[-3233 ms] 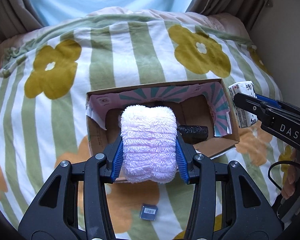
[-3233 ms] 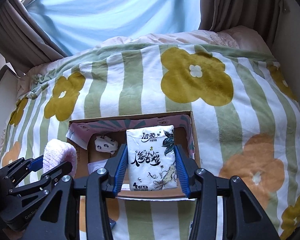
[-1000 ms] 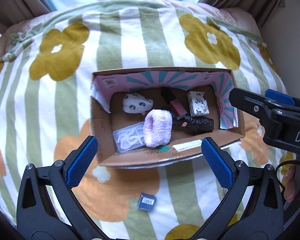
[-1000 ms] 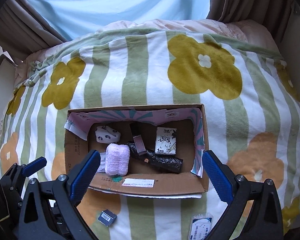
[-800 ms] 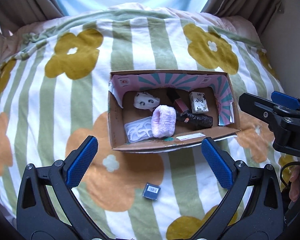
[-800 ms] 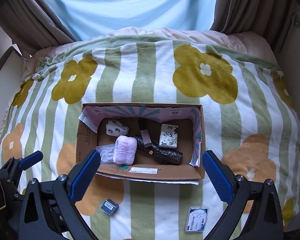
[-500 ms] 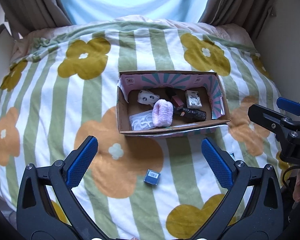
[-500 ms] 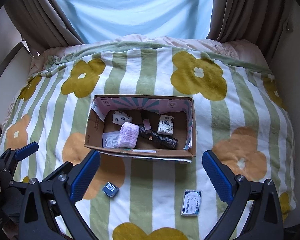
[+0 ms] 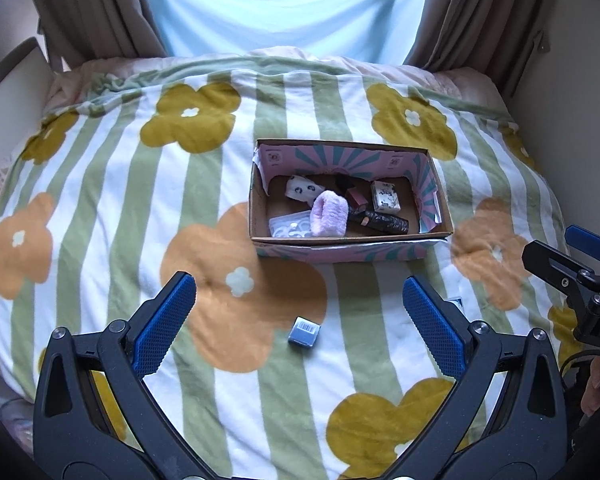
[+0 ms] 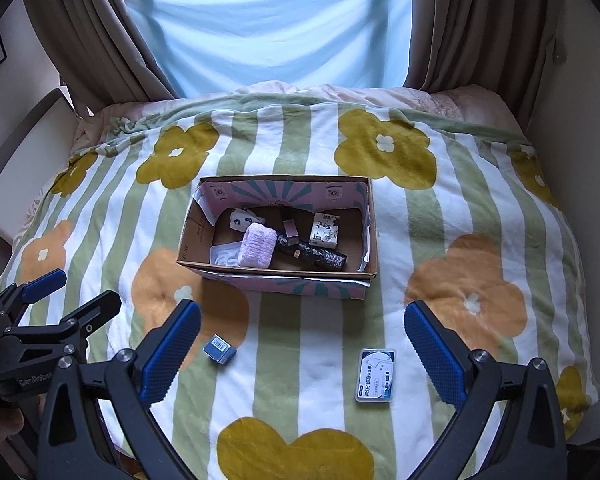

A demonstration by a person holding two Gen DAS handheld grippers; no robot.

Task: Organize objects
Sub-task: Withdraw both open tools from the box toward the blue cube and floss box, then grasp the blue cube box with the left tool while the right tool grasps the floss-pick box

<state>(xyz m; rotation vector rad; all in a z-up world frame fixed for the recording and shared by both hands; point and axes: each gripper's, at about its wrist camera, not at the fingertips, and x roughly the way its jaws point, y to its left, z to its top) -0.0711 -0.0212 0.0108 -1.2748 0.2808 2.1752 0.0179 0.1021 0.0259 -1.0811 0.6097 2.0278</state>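
An open cardboard box (image 9: 260, 216) (image 10: 190, 236) with a pink and teal lining sits on the flowered blanket. Inside lie a pink fluffy roll (image 9: 330, 214) (image 10: 258, 246), a white tissue pack (image 9: 386, 197) (image 10: 325, 231), a black wrapped item (image 9: 382, 222) (image 10: 320, 257), a spotted white pouch (image 9: 302, 189) and a clear plastic case (image 9: 288, 227). My left gripper (image 9: 300, 322) hangs open and empty, well back from the box, above a small blue box (image 9: 305, 332) (image 10: 219, 349). My right gripper (image 10: 302, 344) is open and empty too, with a white floss case (image 10: 375, 375) between its fingers' span.
The striped blanket (image 10: 480, 216) covers a bed that drops off at the near edge. Brown curtains (image 10: 92, 40) and a pale blue sheer hang behind. A white wall (image 9: 572, 128) stands close on the right, and a pale board (image 10: 24, 152) on the left.
Both grippers let go of the pink roll and the tissue pack into the box, opened wide, then pulled back and up, so the box looks smaller and farther.
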